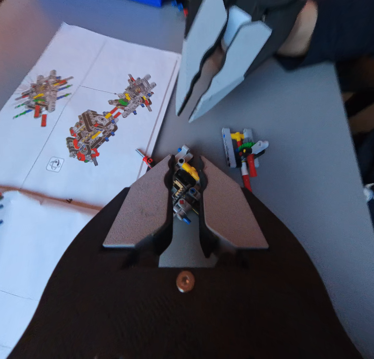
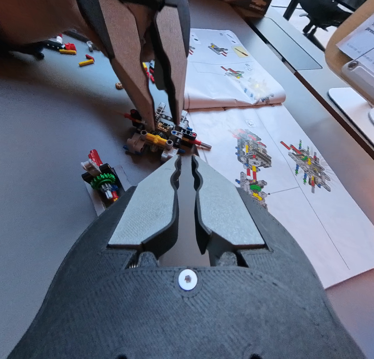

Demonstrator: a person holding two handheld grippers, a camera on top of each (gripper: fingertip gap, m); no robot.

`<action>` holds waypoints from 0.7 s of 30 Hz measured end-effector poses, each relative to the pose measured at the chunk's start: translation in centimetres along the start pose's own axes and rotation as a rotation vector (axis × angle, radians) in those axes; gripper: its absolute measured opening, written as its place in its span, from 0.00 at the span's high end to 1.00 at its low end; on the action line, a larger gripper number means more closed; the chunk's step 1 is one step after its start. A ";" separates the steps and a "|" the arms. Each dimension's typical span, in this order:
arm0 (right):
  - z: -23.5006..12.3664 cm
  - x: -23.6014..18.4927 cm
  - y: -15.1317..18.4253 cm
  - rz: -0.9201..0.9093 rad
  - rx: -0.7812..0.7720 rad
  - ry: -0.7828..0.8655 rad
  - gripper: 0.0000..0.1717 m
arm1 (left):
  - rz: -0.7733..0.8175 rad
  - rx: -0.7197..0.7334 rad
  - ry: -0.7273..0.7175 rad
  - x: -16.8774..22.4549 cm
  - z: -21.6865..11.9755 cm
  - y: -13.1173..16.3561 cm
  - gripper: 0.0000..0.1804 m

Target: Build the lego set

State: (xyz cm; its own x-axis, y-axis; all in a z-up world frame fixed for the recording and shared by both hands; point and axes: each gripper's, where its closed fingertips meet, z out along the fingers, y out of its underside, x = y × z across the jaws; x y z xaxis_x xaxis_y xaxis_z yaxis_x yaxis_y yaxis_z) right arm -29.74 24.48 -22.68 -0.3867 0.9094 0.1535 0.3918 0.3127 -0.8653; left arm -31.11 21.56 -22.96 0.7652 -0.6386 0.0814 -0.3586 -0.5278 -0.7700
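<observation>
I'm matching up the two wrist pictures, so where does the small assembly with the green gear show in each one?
Left wrist view: green-gear assembly right of centre, on the grey table, right of the left gripper's fingers.
Right wrist view: lower left, left of the right gripper's fingers.
Shared landmark: open instruction booklet.

Lighting: dim, cool daylight with warm reddish casts at the left edges. Glare: a bright patch on the folded booklet page (image 2: 257,88). Shadows: soft, under the brick assembly (image 2: 159,140) on the grey table (image 2: 40,146). Blur: left wrist view smeared throughout; right wrist view sharper. Distortion: wide-angle bending at borders.
</observation>
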 end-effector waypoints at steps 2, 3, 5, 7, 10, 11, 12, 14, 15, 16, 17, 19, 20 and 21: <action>-0.5 0.4 0.0 0.025 0.010 0.001 0.96 | 0.081 -0.114 0.020 0.0 1.0 0.2 0.90; -0.7 0.7 0.0 0.038 0.013 0.004 0.96 | 0.113 -0.160 0.047 0.3 1.5 0.2 0.90; -1.1 1.1 0.0 0.050 0.020 0.014 0.96 | 0.168 -0.255 0.105 0.7 2.5 0.2 0.89; -1.4 1.5 0.0 0.053 0.024 0.026 0.97 | 0.238 -0.354 0.129 0.7 3.2 0.6 0.89; -1.9 1.8 -0.1 0.057 0.033 0.030 0.97 | 0.308 -0.477 0.159 0.7 3.7 1.6 0.89; -2.1 1.8 -0.2 0.058 0.035 0.028 0.98 | 0.321 -0.508 0.157 0.4 3.8 2.0 0.89; -2.2 1.8 -0.2 0.057 0.039 0.025 0.98 | 0.330 -0.530 0.157 0.3 3.8 2.3 0.89; -2.4 1.6 -0.3 0.051 0.039 0.018 0.98 | 0.334 -0.530 0.176 0.3 3.7 2.4 0.89; -2.4 1.5 -0.2 0.047 0.037 0.016 0.98 | 0.332 -0.518 0.181 0.3 3.6 2.3 0.89; -2.4 1.4 -0.2 0.042 0.035 0.013 0.98 | 0.324 -0.506 0.191 0.3 3.4 2.2 0.89; -2.5 1.3 -0.1 0.039 0.032 0.009 0.98 | 0.317 -0.493 0.200 0.3 3.3 2.2 0.91; -2.4 1.1 -0.1 0.034 0.029 0.002 0.98 | 0.304 -0.472 0.203 0.2 3.1 2.1 0.91; -2.4 1.0 0.0 0.033 0.026 -0.003 0.98 | 0.299 -0.467 0.206 0.2 3.1 2.1 0.91; -2.3 0.9 0.0 0.033 0.023 -0.008 0.98 | 0.299 -0.464 0.212 0.3 3.1 2.2 0.91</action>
State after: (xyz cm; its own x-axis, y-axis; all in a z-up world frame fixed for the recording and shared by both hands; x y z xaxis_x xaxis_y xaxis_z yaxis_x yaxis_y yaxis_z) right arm -28.15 25.93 -21.45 -0.3802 0.9169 0.1212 0.3853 0.2761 -0.8805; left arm -30.02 22.01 -26.59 0.4883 -0.8703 0.0648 -0.7752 -0.4666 -0.4258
